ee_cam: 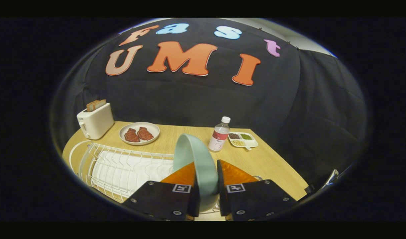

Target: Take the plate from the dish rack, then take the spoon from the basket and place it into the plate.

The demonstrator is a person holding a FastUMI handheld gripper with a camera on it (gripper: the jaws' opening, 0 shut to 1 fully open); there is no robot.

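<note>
A pale green plate [196, 159] stands on edge between my two fingers, rising well ahead of them above the table. My gripper [207, 172] is shut on the plate, with one finger pressed against each face. The white wire dish rack [123, 166] lies just left of the fingers, over a white drip tray, with its slots bare. The plate hangs above the rack's right end.
On the wooden table [266, 162] beyond the fingers: a white toaster [95, 121] holding bread at the far left, a white plate with two pieces of meat [139, 133], a clear bottle with a red label [219, 134], and a small divided dish of grains [243, 139].
</note>
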